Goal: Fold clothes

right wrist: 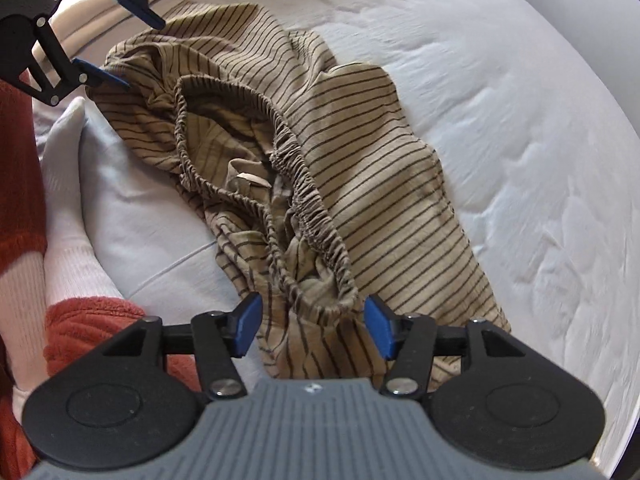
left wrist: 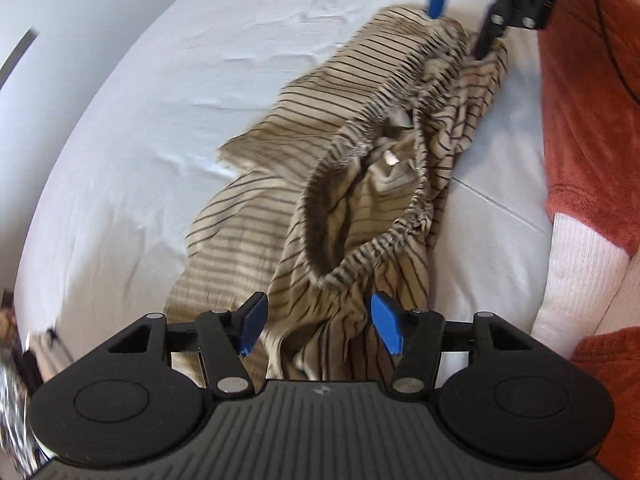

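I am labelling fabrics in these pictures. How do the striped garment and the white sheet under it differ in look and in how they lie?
The striped garment is tan with thin dark stripes; the white sheet is plain. The garment lies crumpled, its gathered elastic waistband gaping open; the sheet lies spread flat with only shallow wrinkles. The garment covers part of the sheet, which reaches well past it. Both are soft cloth.

Tan trousers (left wrist: 352,184) with thin dark stripes, the gathered waistband (right wrist: 256,184) showing that same tan and dark in tight ripples. Under them, a plain white sheet (left wrist: 160,120). At three o'clock in the left wrist view, a rust-orange fleece sleeve (left wrist: 592,128) over a white ribbed cuff (left wrist: 576,272). Both grippers: black frames, bright blue pads (right wrist: 378,326), grey ridged bodies.
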### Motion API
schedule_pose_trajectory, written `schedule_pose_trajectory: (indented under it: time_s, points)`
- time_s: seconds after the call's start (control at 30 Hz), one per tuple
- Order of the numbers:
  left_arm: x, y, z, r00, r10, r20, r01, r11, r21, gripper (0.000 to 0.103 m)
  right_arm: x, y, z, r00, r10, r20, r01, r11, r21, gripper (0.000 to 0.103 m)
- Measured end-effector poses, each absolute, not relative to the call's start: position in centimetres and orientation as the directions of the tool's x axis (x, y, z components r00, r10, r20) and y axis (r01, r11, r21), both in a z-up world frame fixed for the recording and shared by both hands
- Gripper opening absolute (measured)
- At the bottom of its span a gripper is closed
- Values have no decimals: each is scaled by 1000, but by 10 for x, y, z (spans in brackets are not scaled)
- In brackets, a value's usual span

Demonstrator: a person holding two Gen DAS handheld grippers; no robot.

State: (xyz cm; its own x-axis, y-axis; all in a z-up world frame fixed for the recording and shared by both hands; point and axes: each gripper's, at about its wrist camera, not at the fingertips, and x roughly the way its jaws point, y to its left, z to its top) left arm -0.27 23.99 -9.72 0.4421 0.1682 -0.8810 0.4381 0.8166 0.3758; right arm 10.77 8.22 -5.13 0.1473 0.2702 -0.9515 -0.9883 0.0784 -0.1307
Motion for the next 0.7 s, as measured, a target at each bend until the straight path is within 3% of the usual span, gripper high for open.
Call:
schedule_pose_trajectory:
  time_s: [0.47, 0.53, 0.6, 0.7]
  points:
    - [54, 239, -136, 352, 97, -931, 567, 769, 295, 68, 130, 112, -71, 21, 173, -985, -995, -89, -37, 59]
    - [60, 239, -140, 342, 85, -936, 567, 775, 278, 64, 131, 115, -73, 5, 165, -986, -996, -91, -20, 52]
    - [65, 240, -141, 320, 69, -945, 556, 794, 246, 42, 132, 118, -74, -12, 158, -987, -996, -93, -3, 39]
    - [60, 245, -137, 311, 35, -950, 543, 814, 208, 22, 133, 120, -73, -31, 152, -988, -995, -100, 16, 23]
